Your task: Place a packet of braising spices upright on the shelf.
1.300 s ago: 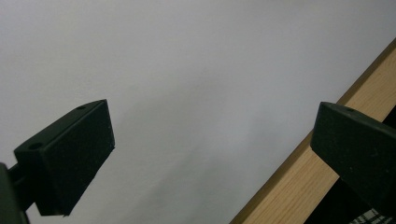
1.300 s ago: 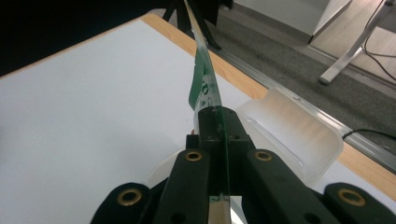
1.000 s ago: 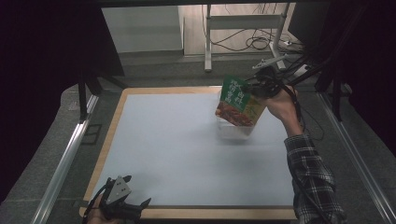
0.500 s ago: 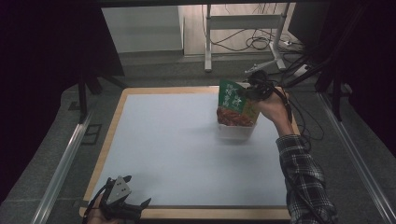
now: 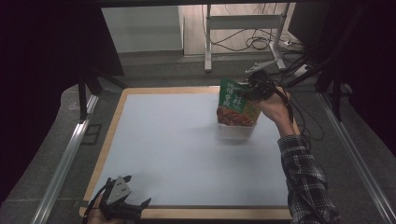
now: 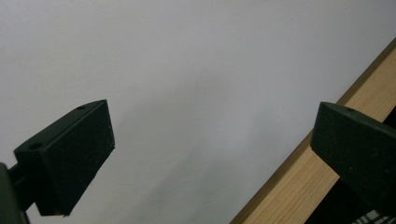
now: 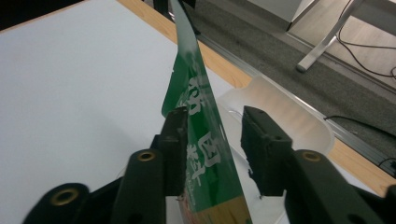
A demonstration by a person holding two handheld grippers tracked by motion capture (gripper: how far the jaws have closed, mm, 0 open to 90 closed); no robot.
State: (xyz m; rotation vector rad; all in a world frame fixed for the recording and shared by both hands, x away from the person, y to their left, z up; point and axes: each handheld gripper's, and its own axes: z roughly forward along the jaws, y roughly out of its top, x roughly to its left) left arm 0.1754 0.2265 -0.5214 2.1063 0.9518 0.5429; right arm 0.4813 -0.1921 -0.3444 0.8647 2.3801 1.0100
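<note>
Now my right gripper (image 7: 212,149) has just been opening its fingers, and the green pouch (image 5: 237,103) stands between them, no longer pinched, upper right of the high view, its bottom in the clear tray (image 5: 236,131). It looks light, floppy, slick; I'd take its top edge. My left gripper (image 5: 122,205) rests open, lower left.

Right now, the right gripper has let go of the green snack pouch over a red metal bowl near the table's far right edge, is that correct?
Not quite: the container is a translucent white plastic tub, not a red metal bowl. The right gripper view shows it behind the green snack pouch, which stands between the just-opened jaws of the right gripper.
</note>
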